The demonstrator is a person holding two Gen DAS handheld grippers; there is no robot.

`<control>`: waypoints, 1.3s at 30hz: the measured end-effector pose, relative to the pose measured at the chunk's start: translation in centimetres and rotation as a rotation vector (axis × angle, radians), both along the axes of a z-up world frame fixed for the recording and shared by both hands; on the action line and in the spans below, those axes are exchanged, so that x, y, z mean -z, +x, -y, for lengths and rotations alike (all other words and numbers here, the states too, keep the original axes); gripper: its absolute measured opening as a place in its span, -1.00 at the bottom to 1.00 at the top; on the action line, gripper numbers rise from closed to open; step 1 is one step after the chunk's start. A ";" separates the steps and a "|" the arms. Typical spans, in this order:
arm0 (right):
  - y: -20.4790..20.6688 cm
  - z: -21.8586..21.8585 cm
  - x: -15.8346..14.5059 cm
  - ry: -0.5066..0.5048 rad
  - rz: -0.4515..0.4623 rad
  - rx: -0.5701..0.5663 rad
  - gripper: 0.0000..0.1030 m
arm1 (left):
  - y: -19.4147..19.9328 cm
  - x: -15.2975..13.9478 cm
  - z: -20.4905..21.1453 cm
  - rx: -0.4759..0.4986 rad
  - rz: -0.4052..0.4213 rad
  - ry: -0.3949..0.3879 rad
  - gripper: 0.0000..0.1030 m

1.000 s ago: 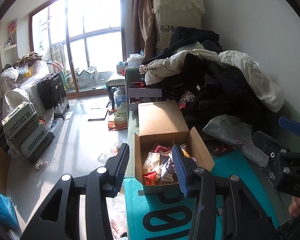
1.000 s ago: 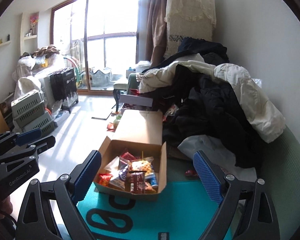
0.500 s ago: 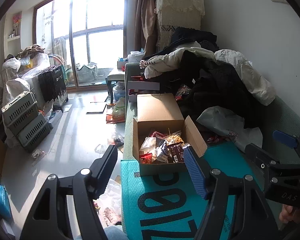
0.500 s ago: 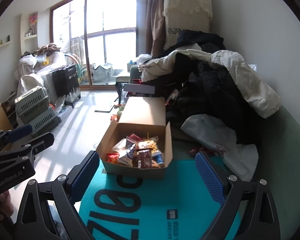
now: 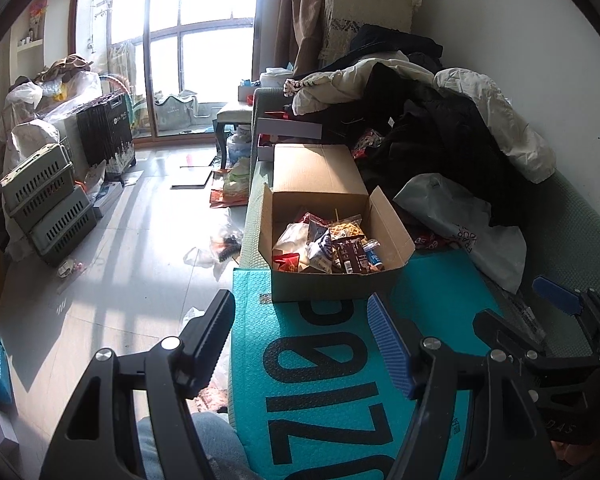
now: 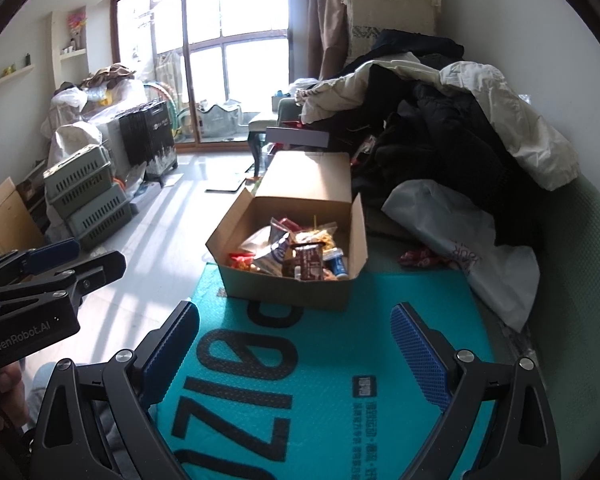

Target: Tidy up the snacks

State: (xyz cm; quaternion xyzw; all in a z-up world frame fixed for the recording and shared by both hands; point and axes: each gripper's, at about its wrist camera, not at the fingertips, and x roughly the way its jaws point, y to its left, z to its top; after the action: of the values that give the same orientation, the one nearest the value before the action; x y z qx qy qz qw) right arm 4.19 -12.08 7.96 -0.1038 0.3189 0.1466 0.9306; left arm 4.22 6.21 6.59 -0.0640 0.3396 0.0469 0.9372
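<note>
An open cardboard box (image 5: 320, 286) stands on a teal bubble mailer (image 5: 340, 360) printed with big black characters, on a green sofa. Several snack packets (image 5: 328, 246) fill the box: clear bags, a brown pack, a red wrapper. My left gripper (image 5: 300, 304) hovers over the mailer just short of the box's front wall, open, with nothing between its fingers. My right gripper (image 6: 294, 314) is open wider, also above the mailer (image 6: 320, 360) and short of the box (image 6: 284, 288) and its snacks (image 6: 296, 252). Each gripper shows at the edge of the other's view.
A heap of dark and cream coats (image 5: 440, 128) and a white plastic bag (image 5: 460, 216) crowd the sofa right of the box. A red wrapper (image 6: 416, 258) lies by the bag. Stacked grey crates (image 5: 48, 196) and litter sit on the floor to the left.
Both grippers have sunk and drawn back from the box, so more of the teal mailer shows. The left jaws stand wider apart than a second ago.
</note>
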 end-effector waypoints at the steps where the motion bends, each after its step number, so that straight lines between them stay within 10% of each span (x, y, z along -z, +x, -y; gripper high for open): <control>1: -0.1 0.0 0.1 0.001 -0.001 -0.003 0.90 | 0.0 0.1 0.0 -0.003 -0.005 -0.004 0.32; 39: 0.2 0.8 0.2 -0.004 -0.026 -0.004 0.90 | 0.3 0.5 0.9 0.005 -0.027 -0.011 0.32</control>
State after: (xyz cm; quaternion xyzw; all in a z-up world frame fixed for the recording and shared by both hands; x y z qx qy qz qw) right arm 4.40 -12.88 7.79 -0.1045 0.3312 0.1491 0.9258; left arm 4.52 5.35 6.10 -0.0675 0.3525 0.0438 0.9323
